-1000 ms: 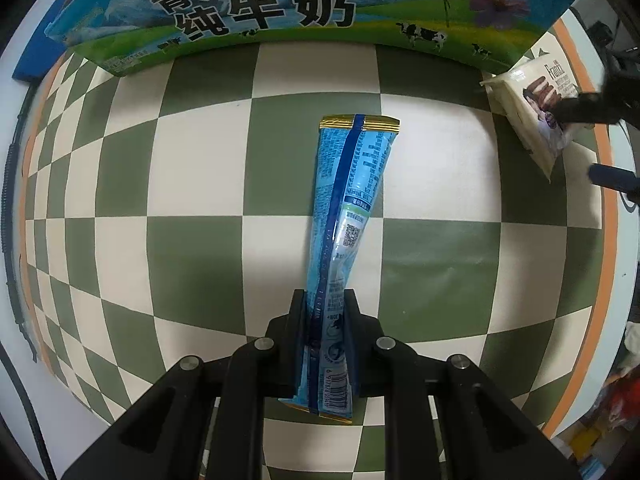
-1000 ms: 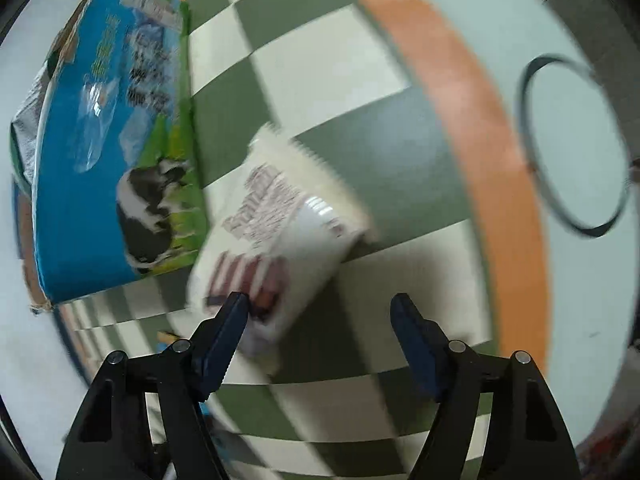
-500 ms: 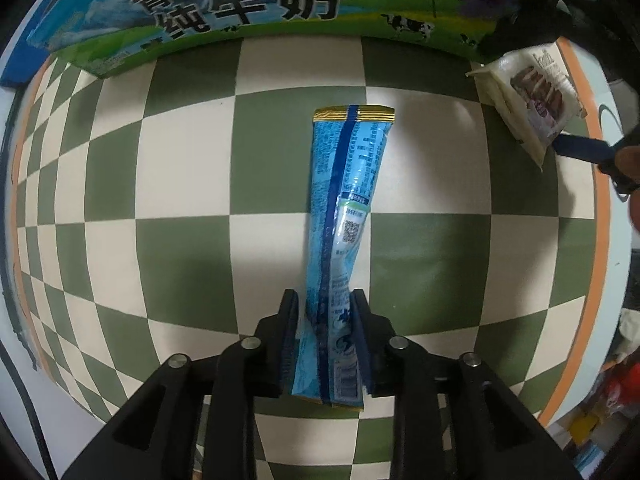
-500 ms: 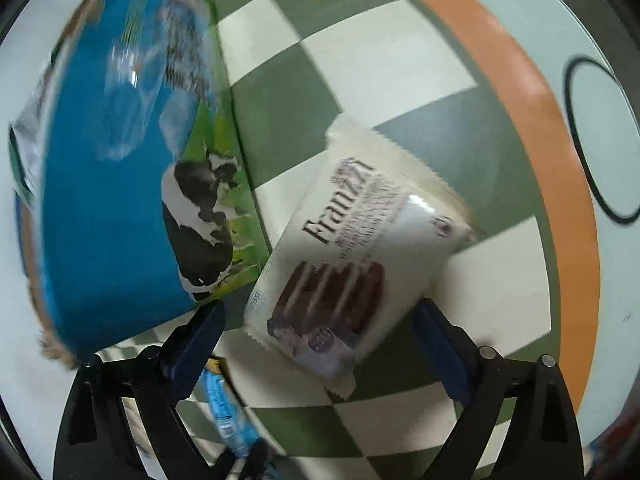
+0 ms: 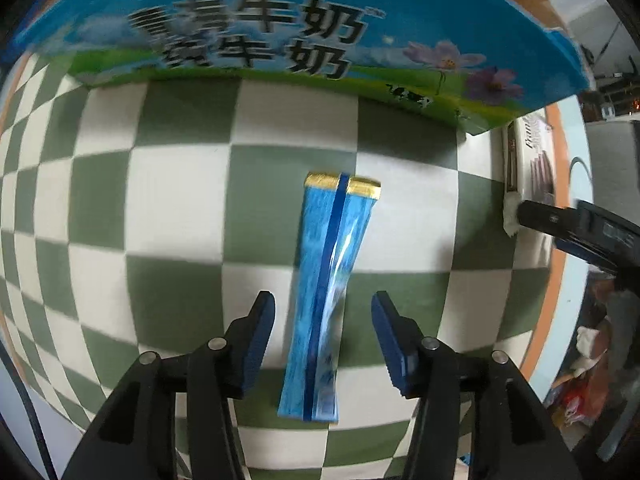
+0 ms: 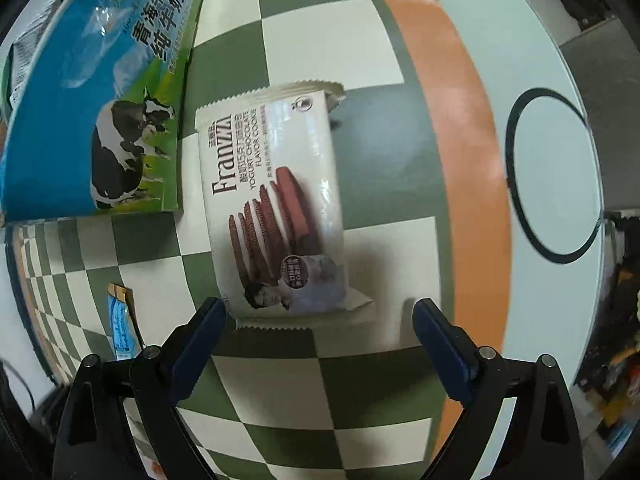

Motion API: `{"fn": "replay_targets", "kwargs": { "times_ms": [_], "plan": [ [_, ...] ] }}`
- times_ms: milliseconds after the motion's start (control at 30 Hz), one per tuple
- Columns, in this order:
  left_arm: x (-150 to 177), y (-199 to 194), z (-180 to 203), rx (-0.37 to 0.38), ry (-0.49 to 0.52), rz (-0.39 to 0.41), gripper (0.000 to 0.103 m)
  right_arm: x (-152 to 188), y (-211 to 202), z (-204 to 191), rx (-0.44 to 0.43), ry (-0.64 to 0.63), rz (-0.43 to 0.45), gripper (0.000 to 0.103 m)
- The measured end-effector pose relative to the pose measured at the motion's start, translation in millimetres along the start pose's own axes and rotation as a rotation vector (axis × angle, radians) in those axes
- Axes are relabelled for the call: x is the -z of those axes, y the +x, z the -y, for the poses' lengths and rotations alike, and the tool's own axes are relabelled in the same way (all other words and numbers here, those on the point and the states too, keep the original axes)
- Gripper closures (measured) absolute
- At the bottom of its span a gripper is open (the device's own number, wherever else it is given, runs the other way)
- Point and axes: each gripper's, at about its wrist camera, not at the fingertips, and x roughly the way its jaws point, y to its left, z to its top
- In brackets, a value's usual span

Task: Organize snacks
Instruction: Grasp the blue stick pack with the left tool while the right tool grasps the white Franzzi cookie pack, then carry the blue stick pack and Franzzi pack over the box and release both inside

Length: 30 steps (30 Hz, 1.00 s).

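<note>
A long blue snack stick pack (image 5: 329,292) with a gold end lies flat on the green-and-white checked cloth (image 5: 180,200). My left gripper (image 5: 323,316) is above its near end with its jaws opening, pads clear of the wrapper on both sides. A white Franzzi cookie packet (image 6: 276,208) lies on the cloth beside the milk carton box (image 6: 80,92). My right gripper (image 6: 320,320) stands wide open just below the packet's near edge, touching nothing. In the left wrist view the cookie packet (image 5: 532,160) and a right gripper finger (image 5: 576,224) show at the far right.
The blue-and-green milk box (image 5: 280,32) with a cow picture fills the back of the cloth. An orange border (image 6: 452,120) and pale table rim with a black ring (image 6: 552,176) lie to the right. The blue stick pack's end (image 6: 120,320) shows at lower left.
My left gripper went from shut on the blue stick pack to open, leaving it flat on the cloth. My right gripper widened and the cookie packet now lies squarely ahead of its jaws.
</note>
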Motion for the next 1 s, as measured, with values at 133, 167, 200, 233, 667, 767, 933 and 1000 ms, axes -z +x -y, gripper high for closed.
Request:
{"fn": "replay_targets", "kwargs": {
  "times_ms": [133,167,200,233,667,767,933,1000],
  "plan": [
    [-13.1,15.2,4.3,-0.041,0.032,-0.035,0.055,-5.3,-4.6,-1.8,-0.029,-0.014,0.023,0.006],
    [-13.8,17.0,5.8,-0.047,0.036,-0.036,0.055,-14.6,-7.2,-6.3,-0.03,-0.018,0.026,0.006],
    [-14.7,18.5,6.3,-0.055,0.042,-0.034,0.055,-15.8,-7.4,-8.2,-0.028,-0.026,0.029,0.006],
    [-15.2,19.3,6.7,-0.064,0.049,-0.029,0.058,-19.7,-6.4,-12.5,-0.026,-0.032,0.031,0.006],
    [-19.8,14.3,37.1,-0.146,0.109,0.026,0.087,-39.2,23.6,-45.8,0.087,-0.096,0.028,0.016],
    [-9.7,-2.6,47.9,-0.148,0.109,0.031,0.087,-23.8,24.7,-61.8,0.138,-0.135,0.048,0.04],
    [17.5,1.7,48.2,-0.156,0.124,0.02,0.087,4.3,26.1,-66.6,0.117,-0.165,0.0,0.04],
    [24.0,4.3,47.6,-0.155,0.125,0.007,0.087,18.6,27.5,-68.4,0.112,-0.187,-0.016,0.04]
  ]
}}
